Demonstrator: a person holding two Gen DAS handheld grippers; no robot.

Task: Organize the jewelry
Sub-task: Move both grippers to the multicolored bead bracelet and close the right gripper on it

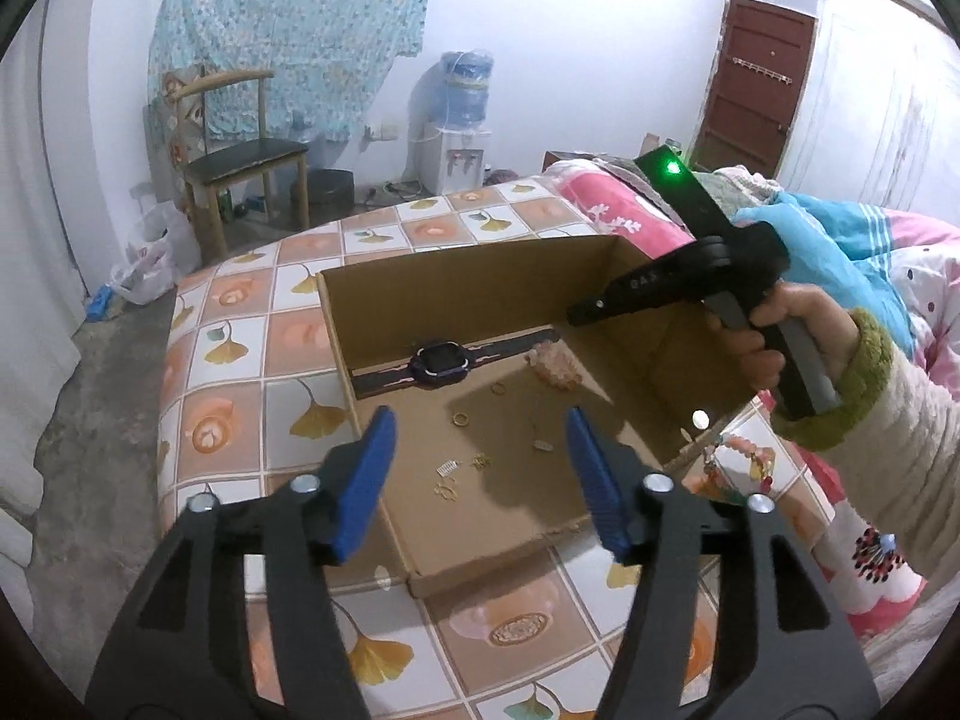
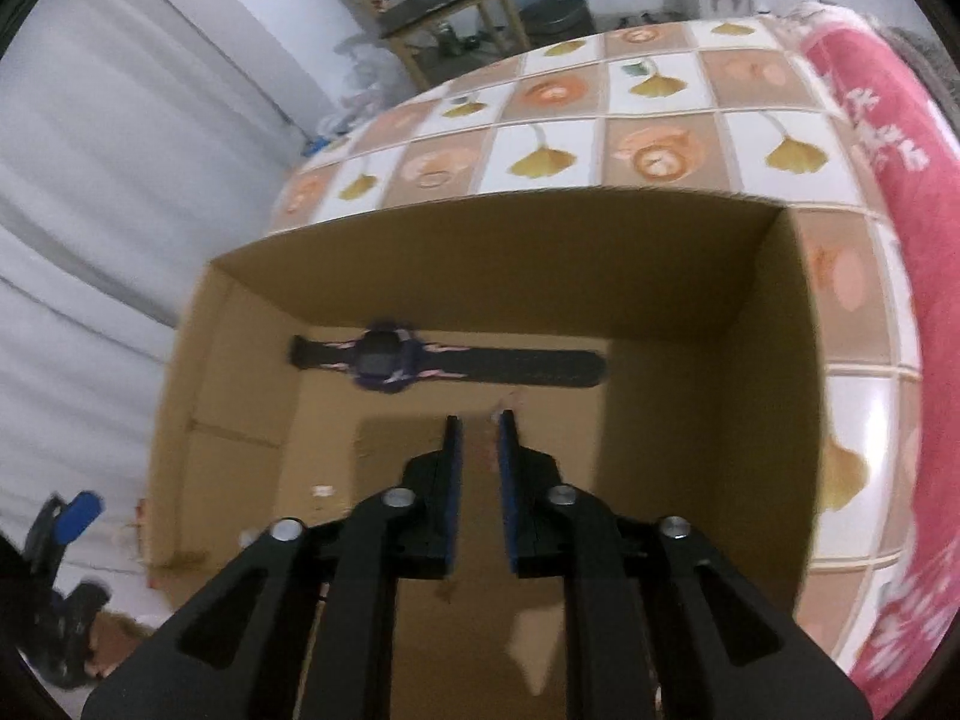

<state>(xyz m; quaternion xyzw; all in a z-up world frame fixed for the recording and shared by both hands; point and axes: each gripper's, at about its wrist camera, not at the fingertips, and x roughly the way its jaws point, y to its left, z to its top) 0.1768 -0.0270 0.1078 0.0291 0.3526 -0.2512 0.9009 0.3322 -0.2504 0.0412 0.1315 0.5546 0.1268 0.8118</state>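
Left tongs (image 1: pixel 480 438) wide apart, right tongs (image 2: pixel 480 420) slightly apart, both empty, box (image 1: pixel 468 276) trinkets too tiny to identify, watch (image 2: pixel 384 363) blurred

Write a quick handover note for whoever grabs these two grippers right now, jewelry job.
Left gripper: open, empty, above the near edge of the cardboard box.
Right gripper: jaws slightly apart, nothing between them, pointing down into the box.
In the box: watch along the back wall, pink beaded piece beside it, gold rings and other small gold pieces loose on the floor.
Outside: bead bracelet by the box's right wall.
Left to do: probably the bracelet outside the box; the loose pieces are unsorted.
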